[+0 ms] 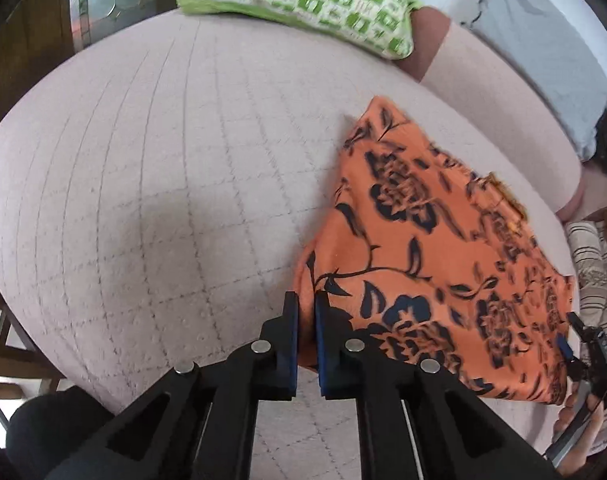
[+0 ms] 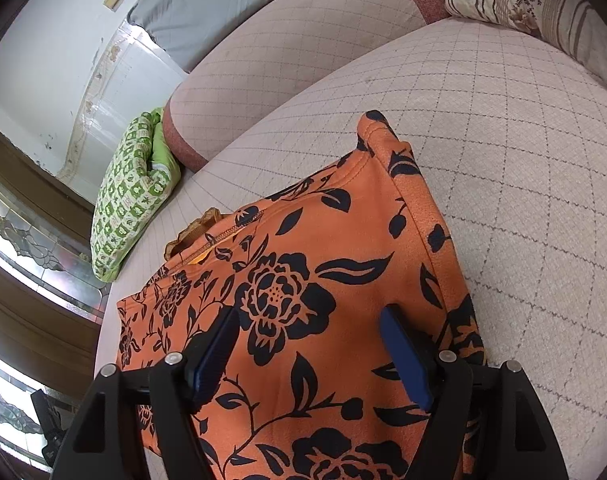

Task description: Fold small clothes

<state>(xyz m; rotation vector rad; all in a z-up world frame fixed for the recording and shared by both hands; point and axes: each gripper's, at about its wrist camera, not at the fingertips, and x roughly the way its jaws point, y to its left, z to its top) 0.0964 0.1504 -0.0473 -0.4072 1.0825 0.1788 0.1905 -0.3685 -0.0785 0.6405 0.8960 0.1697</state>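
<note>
An orange garment with a dark floral print (image 1: pixel 431 252) lies folded on a quilted pale sofa seat (image 1: pixel 163 184). My left gripper (image 1: pixel 306 304) is shut on the garment's near left corner, pinching its edge between blue pads. In the right wrist view the same garment (image 2: pixel 303 280) fills the middle. My right gripper (image 2: pixel 309 320) is open, its blue-padded fingers (image 2: pixel 403 356) spread wide just above the cloth. The right gripper also shows at the far right of the left wrist view (image 1: pixel 583 344).
A green-and-white patterned cushion (image 1: pixel 303 0) lies at the far end of the seat, also in the right wrist view (image 2: pixel 131 196). A striped beige cushion (image 2: pixel 543 12) sits on the other side. The sofa backrest (image 2: pixel 287 52) and a grey cloth (image 1: pixel 543 40) lie behind.
</note>
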